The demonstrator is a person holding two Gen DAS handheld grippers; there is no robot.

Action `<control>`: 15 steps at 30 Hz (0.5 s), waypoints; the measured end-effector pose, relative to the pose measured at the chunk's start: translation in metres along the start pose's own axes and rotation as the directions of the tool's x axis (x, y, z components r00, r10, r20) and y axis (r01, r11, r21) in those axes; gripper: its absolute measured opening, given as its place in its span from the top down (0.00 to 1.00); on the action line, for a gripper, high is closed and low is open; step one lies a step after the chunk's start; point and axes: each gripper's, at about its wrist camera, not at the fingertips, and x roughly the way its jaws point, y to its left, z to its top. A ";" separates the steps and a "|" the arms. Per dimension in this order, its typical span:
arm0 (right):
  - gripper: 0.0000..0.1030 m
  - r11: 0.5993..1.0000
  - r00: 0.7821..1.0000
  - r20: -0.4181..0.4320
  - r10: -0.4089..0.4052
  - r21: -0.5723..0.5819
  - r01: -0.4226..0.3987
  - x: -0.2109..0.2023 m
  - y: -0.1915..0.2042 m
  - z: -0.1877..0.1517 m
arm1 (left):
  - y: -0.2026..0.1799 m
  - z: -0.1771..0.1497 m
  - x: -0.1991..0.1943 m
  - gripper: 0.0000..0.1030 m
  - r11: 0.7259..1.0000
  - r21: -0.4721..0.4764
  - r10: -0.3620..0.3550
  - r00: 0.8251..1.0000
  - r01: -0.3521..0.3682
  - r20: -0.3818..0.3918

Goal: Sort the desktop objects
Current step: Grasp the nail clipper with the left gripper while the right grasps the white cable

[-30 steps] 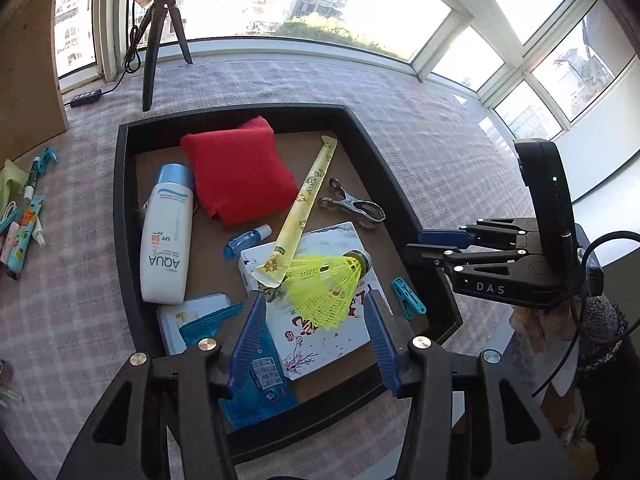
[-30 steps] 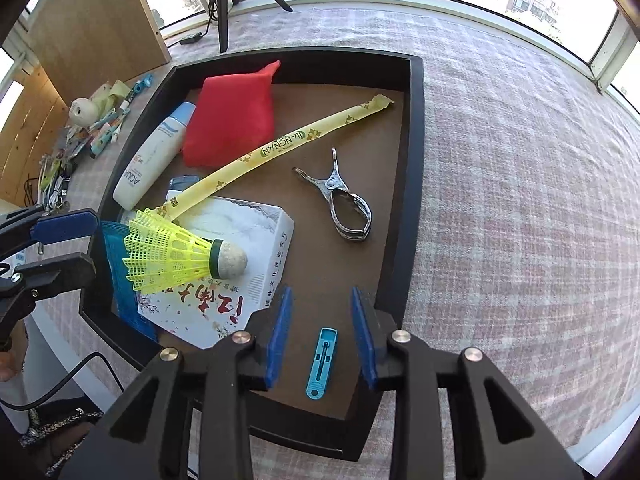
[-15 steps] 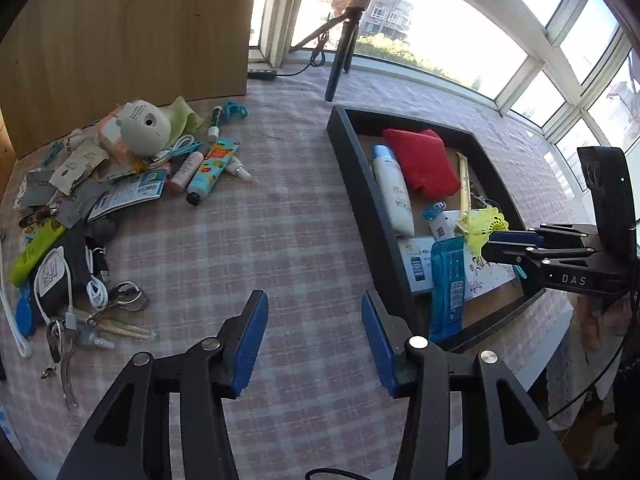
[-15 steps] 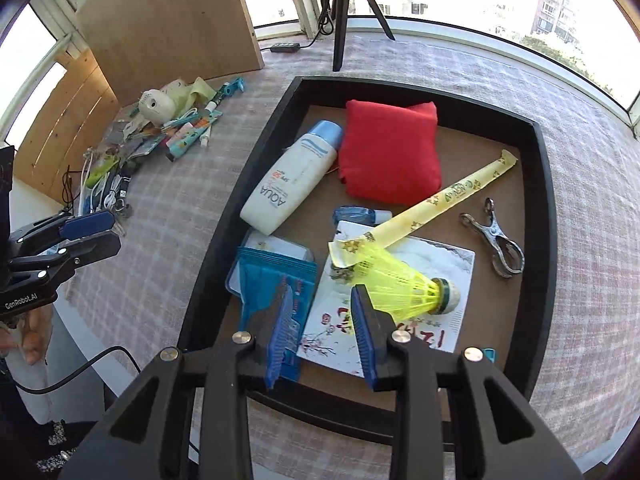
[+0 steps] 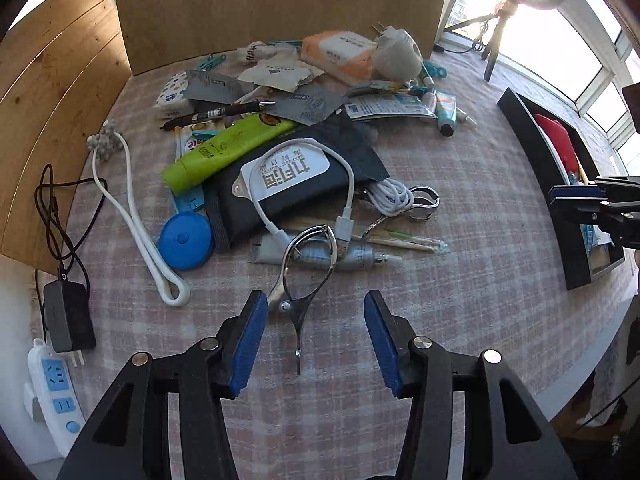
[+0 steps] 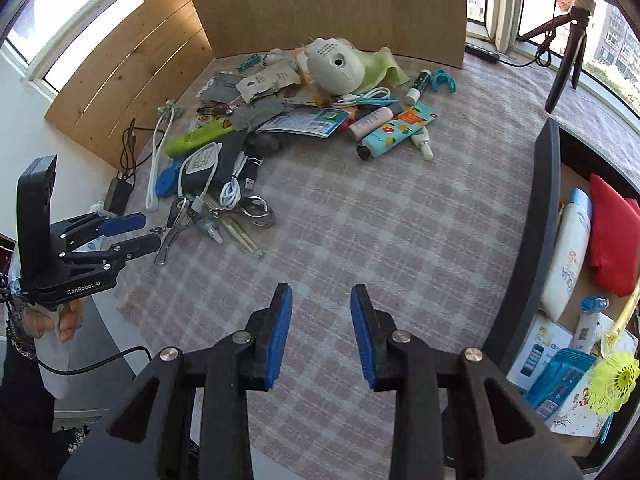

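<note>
Pink-and-grey checked tablecloth [image 6: 360, 216], black tray [image 6: 536, 216], red pouch [image 6: 612, 240], lime-green tube [image 5: 224, 150], blue tape measure [image 5: 185, 242]

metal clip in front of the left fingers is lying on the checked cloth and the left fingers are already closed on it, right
Not quite. The metal clip does lie on the checked cloth, but the left gripper is not closed on it: the left wrist view shows its blue fingers apart and opening, with the clip's handle end lying between them, ungripped.

tray [image 6: 545, 200]: cut off right | pile [image 5: 304, 92]: labels perhaps unreadable
</note>
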 end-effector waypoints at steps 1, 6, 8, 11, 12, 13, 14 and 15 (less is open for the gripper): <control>0.71 1.000 1.000 -0.007 0.013 -0.005 -0.013 0.007 0.011 0.006 | 0.006 -0.001 0.003 0.51 1.000 0.014 -0.001 1.000 0.001 -0.007; 0.71 0.998 0.997 -0.045 0.055 -0.016 -0.056 0.042 0.056 0.035 | 0.013 0.000 0.014 0.48 0.996 0.094 -0.008 1.000 0.010 -0.023; 0.71 0.997 0.995 -0.065 0.076 -0.002 -0.076 0.056 0.068 0.046 | 0.014 0.001 0.019 0.48 0.993 0.116 -0.020 0.999 0.023 -0.033; 0.71 0.994 0.990 -0.095 0.105 0.026 -0.103 0.077 0.082 0.059 | 0.014 0.002 0.028 0.48 0.991 0.132 -0.029 0.998 0.035 -0.047; 0.71 0.994 0.989 -0.102 0.106 0.028 -0.103 0.083 0.086 0.062 | 0.014 0.002 0.030 0.48 0.990 0.133 -0.033 0.998 0.039 -0.052; 0.71 0.995 0.989 -0.109 0.101 0.030 -0.099 0.089 0.089 0.065 | 0.015 0.002 0.033 0.48 0.990 0.131 -0.037 0.998 0.044 -0.056; 0.71 0.995 0.988 -0.117 0.097 0.030 -0.094 0.096 0.092 0.068 | 0.015 0.002 0.035 0.48 0.990 0.129 -0.043 0.997 0.051 -0.061; 0.71 0.996 0.988 -0.125 0.092 0.032 -0.089 0.102 0.093 0.071 | 0.015 0.002 0.037 0.48 0.990 0.127 -0.049 0.997 0.057 -0.065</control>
